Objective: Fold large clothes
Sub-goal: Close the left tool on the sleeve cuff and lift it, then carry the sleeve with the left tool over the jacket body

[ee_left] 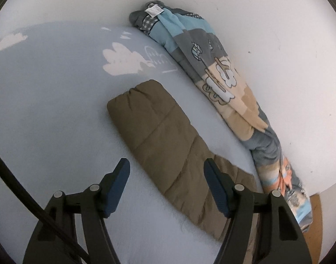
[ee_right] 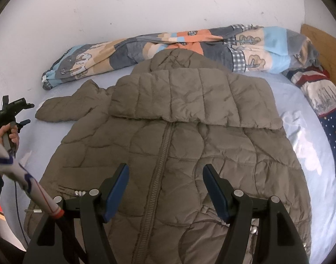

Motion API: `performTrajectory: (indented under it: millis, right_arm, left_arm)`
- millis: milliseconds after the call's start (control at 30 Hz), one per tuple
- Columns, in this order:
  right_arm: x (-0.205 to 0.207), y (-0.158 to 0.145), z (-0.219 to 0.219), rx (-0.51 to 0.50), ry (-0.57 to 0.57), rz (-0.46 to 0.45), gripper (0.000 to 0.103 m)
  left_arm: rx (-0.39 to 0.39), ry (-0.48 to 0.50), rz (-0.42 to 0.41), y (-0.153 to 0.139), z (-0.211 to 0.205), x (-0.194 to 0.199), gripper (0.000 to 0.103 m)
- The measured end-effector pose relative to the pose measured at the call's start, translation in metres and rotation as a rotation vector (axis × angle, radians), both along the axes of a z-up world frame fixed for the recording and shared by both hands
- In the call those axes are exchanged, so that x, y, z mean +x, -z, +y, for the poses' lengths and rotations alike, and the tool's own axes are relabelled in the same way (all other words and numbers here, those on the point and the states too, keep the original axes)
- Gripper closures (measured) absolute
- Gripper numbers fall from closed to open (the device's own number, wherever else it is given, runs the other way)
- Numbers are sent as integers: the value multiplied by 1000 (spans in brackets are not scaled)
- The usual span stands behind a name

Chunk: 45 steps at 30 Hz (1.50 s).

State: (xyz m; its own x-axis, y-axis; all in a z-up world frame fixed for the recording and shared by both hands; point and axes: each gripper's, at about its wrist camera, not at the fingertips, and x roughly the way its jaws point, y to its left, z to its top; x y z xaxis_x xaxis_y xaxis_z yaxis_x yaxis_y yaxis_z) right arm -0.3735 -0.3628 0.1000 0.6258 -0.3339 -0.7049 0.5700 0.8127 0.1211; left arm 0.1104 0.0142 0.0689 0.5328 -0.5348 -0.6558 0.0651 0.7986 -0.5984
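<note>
A brown quilted jacket (ee_right: 168,136) lies front up on the light blue bed sheet (ee_right: 300,114), zipper toward me and hood at the far side. One sleeve is folded across the chest (ee_right: 190,96). The other sleeve (ee_left: 159,132) stretches out flat to the side. My left gripper (ee_left: 166,161) hovers open just above this sleeve, nothing touching its pads. In the right wrist view the left gripper (ee_right: 28,113) sits by the sleeve's cuff, held by a hand (ee_right: 7,134). My right gripper (ee_right: 165,167) stands open over the jacket's front, empty.
A rolled patterned quilt (ee_right: 168,44) lies along the white wall (ee_right: 146,4) behind the jacket. A star-patterned blanket (ee_right: 328,118) and a wooden headboard (ee_right: 322,44) are at the right. A black cable (ee_left: 24,198) runs beside the left gripper.
</note>
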Motion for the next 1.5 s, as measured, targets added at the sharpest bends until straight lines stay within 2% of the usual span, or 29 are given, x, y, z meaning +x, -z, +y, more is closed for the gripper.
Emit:
performTrajectory:
  millis: [200, 300, 367, 433, 500, 533, 567, 600, 700, 900, 1167, 1333, 1500]
  right_arm:
    - [0, 3, -6, 5, 3, 2, 29]
    - [-1, 4, -8, 4, 3, 1, 29]
    - [-1, 4, -9, 1, 7, 3, 29]
    - [-2, 5, -10, 6, 10, -2, 29]
    - [-2, 6, -11, 5, 14, 1, 29]
    - [-2, 6, -11, 3, 17, 1, 29]
    - [-2, 6, -12, 3, 20, 0, 29]
    - [-3, 6, -13, 5, 25, -3, 29]
    - [-7, 3, -17, 12, 45, -18, 29]
    - [-21, -8, -28, 40, 106, -57, 29]
    - [-45, -32, -38, 23, 174, -123, 29]
    - [-72, -45, -52, 10, 236, -160, 29]
    - [-102, -57, -69, -8, 303, -192, 29]
  left_arm:
    - [2, -34, 36, 33, -3, 21, 34]
    - [-4, -47, 26, 41, -5, 33, 34]
    - [-49, -70, 20, 47, -5, 45, 34]
    - [-99, -91, 48, 56, -5, 55, 35]
    - [-83, -129, 34, 55, -8, 57, 54]
    - [-71, -133, 30, 53, -10, 57, 80]
    - [-66, -129, 22, 48, -12, 57, 86]
    - [-63, -131, 7, 43, -12, 54, 86]
    - [-52, -119, -65, 13, -17, 43, 88]
    - [-16, -37, -221, -71, -45, 6, 89]
    - [8, 147, -421, -196, -123, -79, 89]
    - [0, 289, -484, -241, -188, -141, 89]
    - [-5, 413, -497, -256, -251, -197, 89]
